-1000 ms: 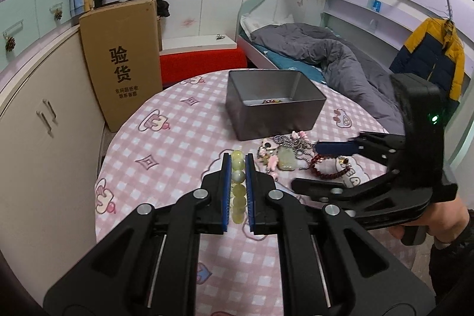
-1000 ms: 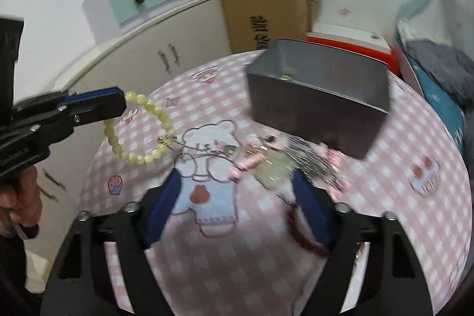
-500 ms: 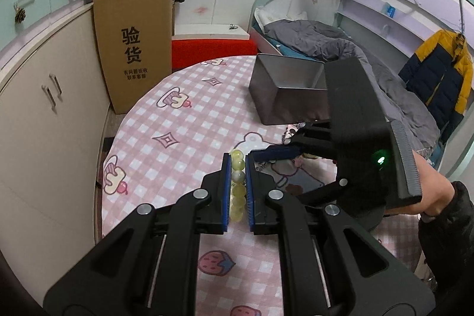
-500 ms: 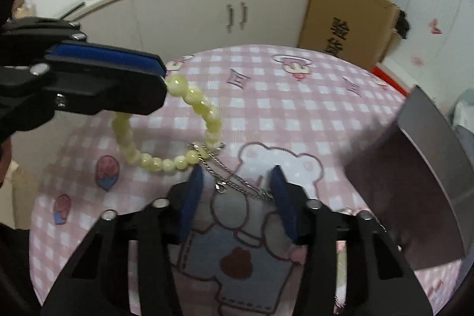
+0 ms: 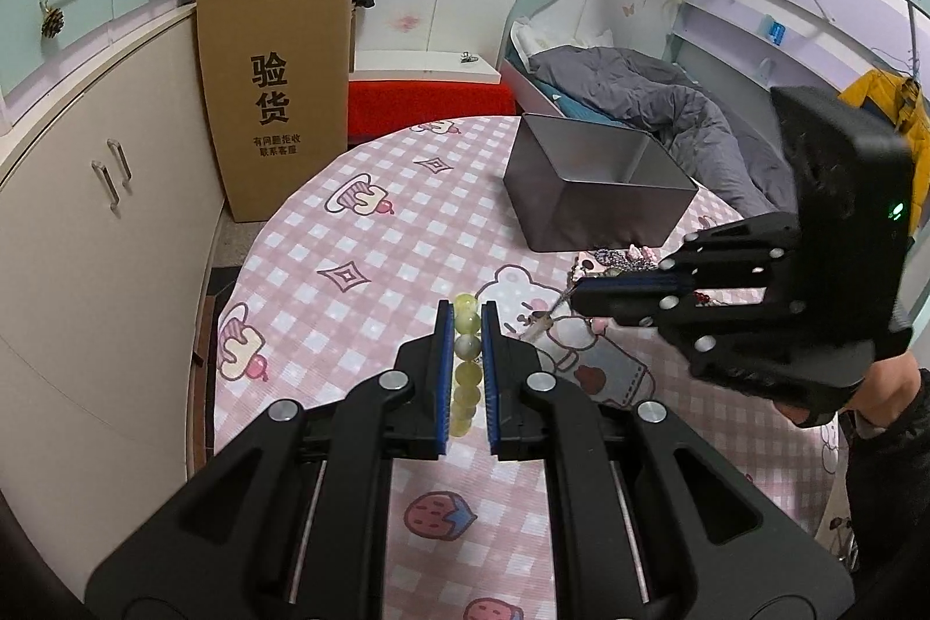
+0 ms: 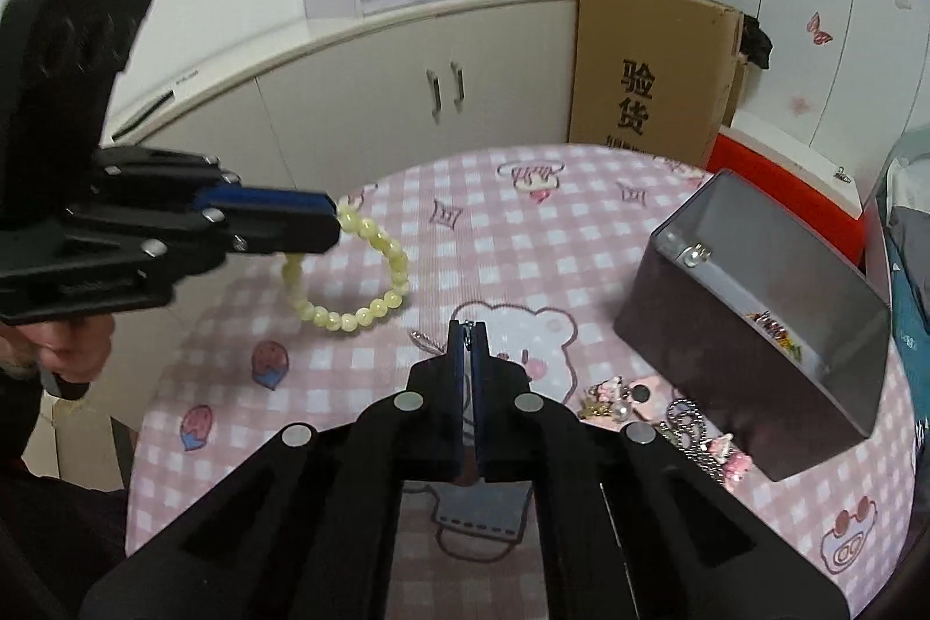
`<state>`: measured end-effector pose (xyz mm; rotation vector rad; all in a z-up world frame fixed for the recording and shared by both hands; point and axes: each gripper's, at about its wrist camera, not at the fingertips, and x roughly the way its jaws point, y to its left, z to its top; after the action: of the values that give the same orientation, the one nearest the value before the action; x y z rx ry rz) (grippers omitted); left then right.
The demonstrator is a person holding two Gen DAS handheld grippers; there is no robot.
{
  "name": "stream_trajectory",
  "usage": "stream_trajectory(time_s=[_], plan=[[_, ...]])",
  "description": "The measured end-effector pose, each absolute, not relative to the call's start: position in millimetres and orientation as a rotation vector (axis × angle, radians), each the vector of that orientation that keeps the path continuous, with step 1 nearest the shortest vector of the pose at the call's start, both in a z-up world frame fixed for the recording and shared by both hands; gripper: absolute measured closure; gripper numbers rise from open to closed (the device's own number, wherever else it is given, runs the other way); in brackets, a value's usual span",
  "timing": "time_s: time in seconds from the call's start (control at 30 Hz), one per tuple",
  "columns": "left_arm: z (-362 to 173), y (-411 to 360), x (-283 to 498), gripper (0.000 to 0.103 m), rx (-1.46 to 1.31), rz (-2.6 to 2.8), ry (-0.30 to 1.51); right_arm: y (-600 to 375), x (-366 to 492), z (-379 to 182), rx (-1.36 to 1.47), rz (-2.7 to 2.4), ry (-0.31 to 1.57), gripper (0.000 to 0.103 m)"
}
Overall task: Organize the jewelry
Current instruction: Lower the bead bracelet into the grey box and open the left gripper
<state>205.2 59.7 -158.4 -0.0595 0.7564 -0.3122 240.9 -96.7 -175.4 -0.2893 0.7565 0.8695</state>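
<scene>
The left hand-held gripper [image 5: 465, 329] is pinching a yellow bead bracelet [image 6: 360, 271] between its blue pads; in the left wrist view the beads stand in a row in the narrow gap, and in the right wrist view the rest of the loop hangs free from the tips, above the counter [image 5: 372, 271] with its pink checked cloth. The right hand-held gripper [image 6: 468, 335] has its pads pressed together on a thin silver chain [image 5: 549, 318], of which only a short piece with a small charm shows at the tips, hanging just over the bear drawing on the cloth. The two grippers are near each other but do not touch, the right one pointing sideways toward the left one. Behind them, an open grey metal box [image 6: 755, 329] stands on the counter; inside it, a small colourful piece [image 6: 776, 326] lies on the bottom. Just beside the near wall of the box lies a heap of other jewelry [image 6: 686, 422], with pink charms, silver chain and pearls, touching each other. A tall cardboard box [image 5: 273, 97] leans against the cabinet [image 5: 104, 225] beyond the counter, and a bed with a grey quilt [image 5: 633, 91] is on the far side.
</scene>
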Motion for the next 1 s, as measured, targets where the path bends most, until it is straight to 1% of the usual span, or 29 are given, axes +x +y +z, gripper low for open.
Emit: stream_trajectory(time_s=[0.27,0.53,0.67,0.77,0.87,1.0], plan=[[-137,57,204,0.094,-0.046,-0.323,0.709,-118,234,-133,-0.208,0.874,0.663,0.102],[-90,40,216,0.094,-0.004,-0.381,0.595,-151,241,-73,-0.157,0.815,0.528,0.102],[-62,24,235,0.094,0.006,-0.422,0.527,-178,252,-38,-0.129,0.746,0.456,0.102],[-49,11,255,0.094,-0.020,-0.470,0.510,-194,261,-17,-0.119,0.712,0.416,0.102],[-44,-4,277,0.094,-0.023,-0.494,0.515,-206,277,-11,-0.110,0.679,0.418,0.102],[-49,-25,303,0.094,-0.011,-0.517,0.549,-217,292,-17,-0.084,0.641,0.449,0.102]])
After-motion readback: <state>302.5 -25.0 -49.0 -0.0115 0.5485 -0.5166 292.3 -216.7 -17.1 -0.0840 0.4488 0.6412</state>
